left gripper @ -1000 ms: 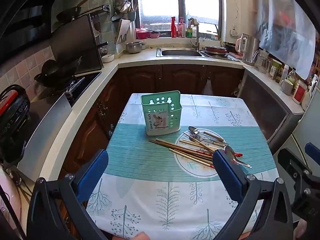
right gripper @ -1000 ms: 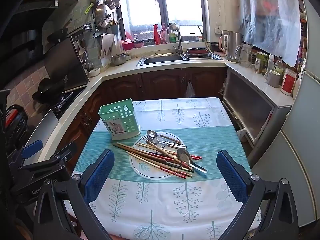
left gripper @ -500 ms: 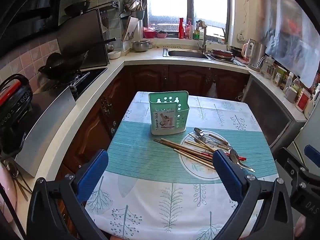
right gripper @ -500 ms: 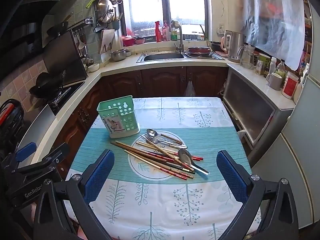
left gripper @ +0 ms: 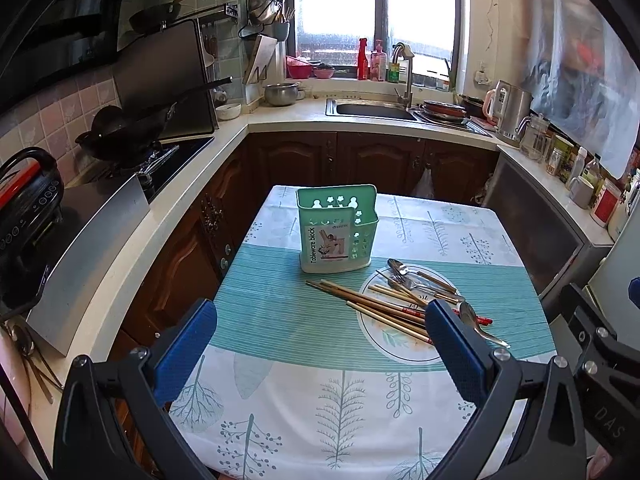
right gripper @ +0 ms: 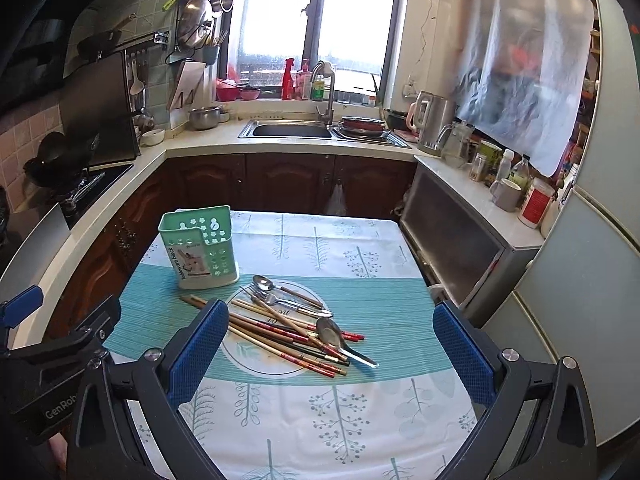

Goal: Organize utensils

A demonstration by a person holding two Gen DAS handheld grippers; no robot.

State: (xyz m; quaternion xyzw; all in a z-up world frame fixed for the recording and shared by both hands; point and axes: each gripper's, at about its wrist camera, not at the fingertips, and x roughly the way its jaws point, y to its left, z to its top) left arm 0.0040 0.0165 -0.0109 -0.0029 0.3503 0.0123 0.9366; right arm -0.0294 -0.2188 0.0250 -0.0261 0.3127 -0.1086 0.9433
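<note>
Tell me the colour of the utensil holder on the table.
The utensil holder is mint green with a white base, clearest in the left wrist view.

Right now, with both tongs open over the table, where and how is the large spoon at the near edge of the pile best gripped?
Grip the large spoon by its slim handle, which juts free past the chopsticks toward the near right. Come from above with the right tongs, pads either side of the handle. The bowl probably rests on the chopsticks, so its rounded shape looks likelier to slip.

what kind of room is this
A home kitchen, most likely: a sink with a tap under the window, a wok on the stove, and pans hung on the tiled wall.
</note>
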